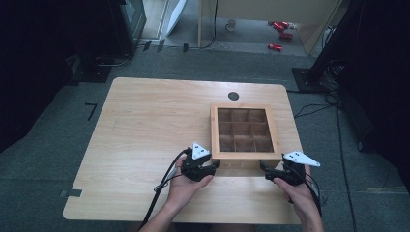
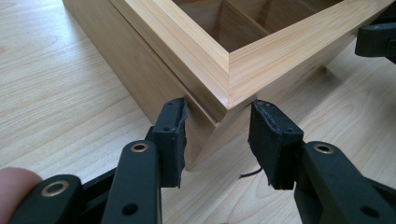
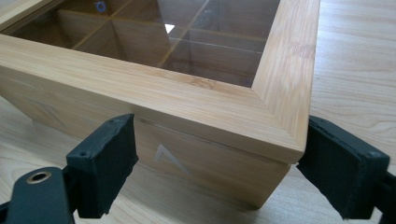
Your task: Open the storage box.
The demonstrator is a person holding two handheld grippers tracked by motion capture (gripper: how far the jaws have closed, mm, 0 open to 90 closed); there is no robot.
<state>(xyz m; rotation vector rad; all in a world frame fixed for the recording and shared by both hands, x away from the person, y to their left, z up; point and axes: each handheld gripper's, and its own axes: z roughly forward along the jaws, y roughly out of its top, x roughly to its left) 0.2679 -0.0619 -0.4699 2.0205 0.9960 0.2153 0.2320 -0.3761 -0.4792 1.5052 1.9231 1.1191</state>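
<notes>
We see a light wooden table with a wooden box on its right half, set close to the near edge. The box has a framed glass lid over a grid of small compartments.

At the left, our left hand holds the left gripper at the box's near left corner. In the left gripper view, its jaws stand spread apart, one on each side of that corner, with the black pads just beside the wood; we cannot tell whether they touch it. A thin seam between lid and base runs along the box wall there.

At the right, our right hand holds the right gripper at the box's near right corner. In the right gripper view, its jaws are spread wide, straddling that corner, released and not clamped. A small pale triangular mark shows on the box's front wall, below the lid.

On the floor beyond the table lie a few red items.
</notes>
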